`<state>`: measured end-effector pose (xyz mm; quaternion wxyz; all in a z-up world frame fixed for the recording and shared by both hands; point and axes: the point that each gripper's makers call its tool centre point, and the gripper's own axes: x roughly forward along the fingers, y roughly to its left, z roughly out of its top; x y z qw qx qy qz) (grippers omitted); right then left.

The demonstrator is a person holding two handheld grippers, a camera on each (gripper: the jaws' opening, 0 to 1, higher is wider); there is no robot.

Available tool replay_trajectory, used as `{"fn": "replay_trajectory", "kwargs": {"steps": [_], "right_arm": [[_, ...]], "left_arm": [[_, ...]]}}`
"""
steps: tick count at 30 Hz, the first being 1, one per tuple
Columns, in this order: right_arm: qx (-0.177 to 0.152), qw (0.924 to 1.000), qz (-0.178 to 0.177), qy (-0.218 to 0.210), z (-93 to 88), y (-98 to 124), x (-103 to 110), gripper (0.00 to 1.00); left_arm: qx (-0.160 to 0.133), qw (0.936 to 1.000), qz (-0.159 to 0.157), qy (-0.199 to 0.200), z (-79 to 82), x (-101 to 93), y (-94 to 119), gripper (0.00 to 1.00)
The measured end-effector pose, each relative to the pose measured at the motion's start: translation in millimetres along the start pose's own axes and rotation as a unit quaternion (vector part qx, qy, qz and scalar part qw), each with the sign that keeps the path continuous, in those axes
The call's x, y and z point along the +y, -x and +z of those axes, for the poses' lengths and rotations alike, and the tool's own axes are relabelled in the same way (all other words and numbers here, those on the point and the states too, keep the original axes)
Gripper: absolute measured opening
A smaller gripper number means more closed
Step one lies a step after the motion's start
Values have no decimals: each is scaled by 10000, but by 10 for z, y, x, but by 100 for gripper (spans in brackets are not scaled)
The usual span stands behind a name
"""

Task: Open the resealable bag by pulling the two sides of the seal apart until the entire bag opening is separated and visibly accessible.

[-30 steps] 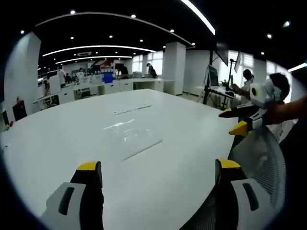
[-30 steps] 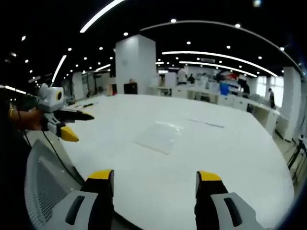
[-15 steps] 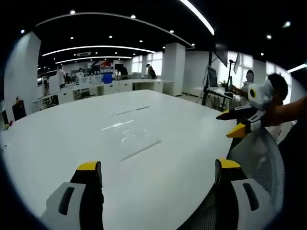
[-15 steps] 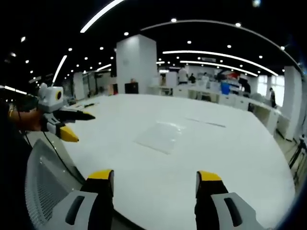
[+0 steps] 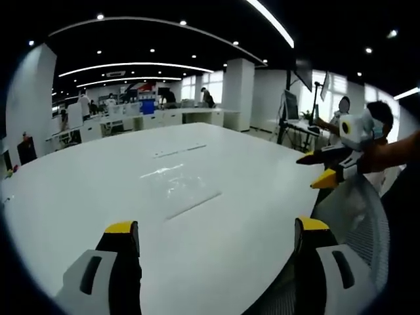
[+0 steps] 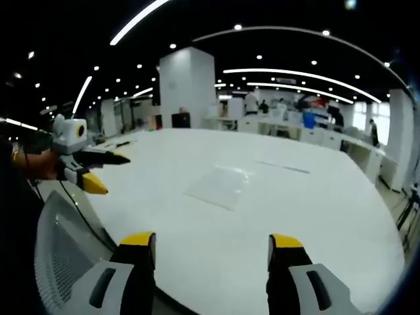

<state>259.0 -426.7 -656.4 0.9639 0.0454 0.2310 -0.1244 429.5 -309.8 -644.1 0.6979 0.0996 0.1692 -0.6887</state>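
A clear resealable bag (image 5: 180, 187) lies flat near the middle of the white table (image 5: 79, 197); in the right gripper view the bag (image 6: 218, 185) shows as a faint rectangle. My left gripper (image 5: 216, 236) is open above the table's near edge, well short of the bag. My right gripper (image 6: 211, 248) is open too, also held back from the bag. The right gripper (image 5: 325, 167) enters the left gripper view from the right, held in a hand, jaws apart. The left gripper (image 6: 92, 169) appears at the left of the right gripper view, also apart.
A mesh office chair back (image 5: 354, 223) stands at the table's edge, seen too as the chair back (image 6: 62, 249). A thin strip (image 6: 282, 167) lies on the table beyond the bag. Desks, columns and people fill the office behind.
Both grippers hover almost still and stay open. The bag has not moved.
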Motion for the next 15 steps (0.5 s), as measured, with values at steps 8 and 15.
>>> {"fn": "replay_trajectory", "kwargs": {"steps": [8,15], "right_arm": [[-31,10000,1,-24,14,4,3,68],[-48,10000,-11,-74,8,7,0,68]], "left_arm": [[42,10000,18,32,-35,8,20,96],[65,9999,33,81,-60,-4,55,96]]}}
